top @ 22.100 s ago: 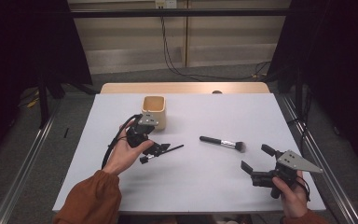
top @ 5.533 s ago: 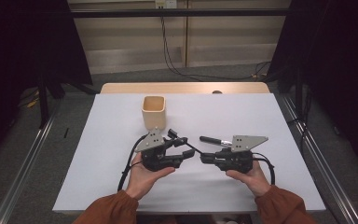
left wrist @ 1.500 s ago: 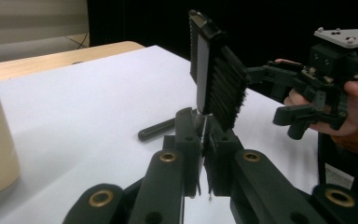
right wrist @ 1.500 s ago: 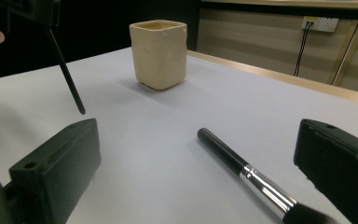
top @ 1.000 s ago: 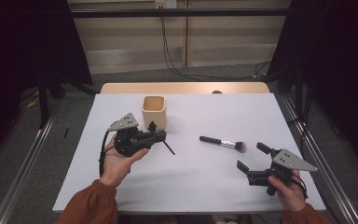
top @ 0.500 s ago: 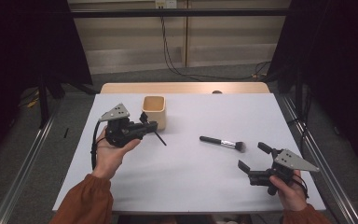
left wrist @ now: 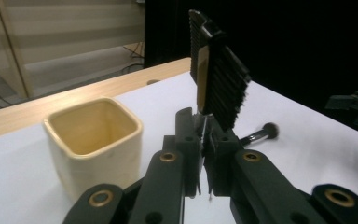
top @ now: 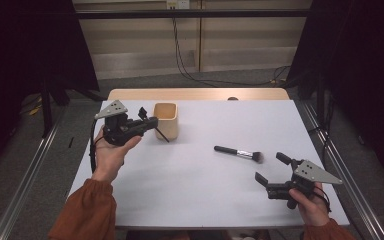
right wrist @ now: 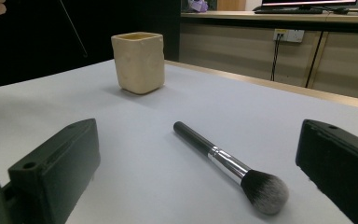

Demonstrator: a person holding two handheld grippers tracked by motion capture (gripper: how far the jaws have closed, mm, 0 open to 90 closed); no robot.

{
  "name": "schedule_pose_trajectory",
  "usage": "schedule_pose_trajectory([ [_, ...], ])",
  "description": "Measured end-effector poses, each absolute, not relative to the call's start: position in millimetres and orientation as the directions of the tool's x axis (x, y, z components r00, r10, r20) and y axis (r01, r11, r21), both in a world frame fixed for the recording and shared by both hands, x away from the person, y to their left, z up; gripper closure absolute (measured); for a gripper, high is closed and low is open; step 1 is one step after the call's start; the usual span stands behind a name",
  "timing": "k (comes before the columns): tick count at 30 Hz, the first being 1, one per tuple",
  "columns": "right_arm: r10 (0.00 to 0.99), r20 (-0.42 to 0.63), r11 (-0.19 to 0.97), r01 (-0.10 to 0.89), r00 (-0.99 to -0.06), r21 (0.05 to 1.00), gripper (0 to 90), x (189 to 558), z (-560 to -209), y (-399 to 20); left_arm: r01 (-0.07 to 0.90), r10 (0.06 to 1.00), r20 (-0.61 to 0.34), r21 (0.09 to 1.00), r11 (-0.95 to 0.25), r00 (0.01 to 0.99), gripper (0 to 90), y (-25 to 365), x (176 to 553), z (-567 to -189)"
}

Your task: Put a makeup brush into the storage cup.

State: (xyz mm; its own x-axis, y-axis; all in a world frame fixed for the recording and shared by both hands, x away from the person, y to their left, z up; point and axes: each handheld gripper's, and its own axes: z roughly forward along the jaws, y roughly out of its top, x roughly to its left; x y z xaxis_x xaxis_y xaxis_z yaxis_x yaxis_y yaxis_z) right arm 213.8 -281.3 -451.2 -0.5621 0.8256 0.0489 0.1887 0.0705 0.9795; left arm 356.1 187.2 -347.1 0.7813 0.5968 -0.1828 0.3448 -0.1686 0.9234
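Observation:
My left gripper (top: 152,122) is held up just left of the cream square cup (top: 165,120), shut on a small black comb brush (left wrist: 216,79). The comb's toothed head stands above the jaws in the left gripper view, and its thin handle (top: 162,135) slants down beside the cup. My right gripper (top: 270,167) rests open near the table's right front, its jaws wide apart with nothing between them. A black makeup brush (top: 239,152) with a silver ferrule lies on the white table (top: 195,195), just ahead of the right gripper (right wrist: 198,163), with the cup (right wrist: 138,60) farther off.
The table's wooden far edge (top: 200,94) runs behind the cup. Dark curtains hang on both sides, and metal rails (top: 27,170) flank the table. Cables trail on the floor beyond.
My left gripper has risen and moved left and farther away with the comb brush, from in front of the cup to its left side. The right gripper has stayed put.

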Motion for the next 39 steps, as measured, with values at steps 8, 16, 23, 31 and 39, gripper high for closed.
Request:
schedule_pose_trajectory([
  [8,0.823,0.054,0.070,0.197,-0.566,0.978,0.0,214.6,-451.7,-280.6,0.345,0.637,-0.175,0.926,-0.152,0.751,85.4,193.8,375.5,-340.5],
  [16,0.821,0.051,0.079,0.202,-0.568,0.976,0.0,214.7,-452.5,-280.6,0.318,0.662,-0.150,0.938,-0.139,0.735,85.4,190.5,385.6,-332.9],
  [23,0.820,0.050,0.079,0.198,-0.571,0.977,0.0,214.6,-452.3,-280.5,0.300,0.682,-0.144,0.947,-0.116,0.717,85.4,191.8,393.1,-327.0],
  [31,0.815,0.050,0.078,0.196,-0.577,0.978,0.0,215.0,-452.6,-279.8,0.298,0.709,-0.119,0.945,-0.132,0.695,85.5,188.8,408.9,-323.6],
  [39,0.814,0.048,0.080,0.194,-0.579,0.978,0.0,214.9,-453.2,-279.1,0.297,0.727,-0.092,0.941,-0.160,0.681,85.4,181.4,423.7,-329.8],
])
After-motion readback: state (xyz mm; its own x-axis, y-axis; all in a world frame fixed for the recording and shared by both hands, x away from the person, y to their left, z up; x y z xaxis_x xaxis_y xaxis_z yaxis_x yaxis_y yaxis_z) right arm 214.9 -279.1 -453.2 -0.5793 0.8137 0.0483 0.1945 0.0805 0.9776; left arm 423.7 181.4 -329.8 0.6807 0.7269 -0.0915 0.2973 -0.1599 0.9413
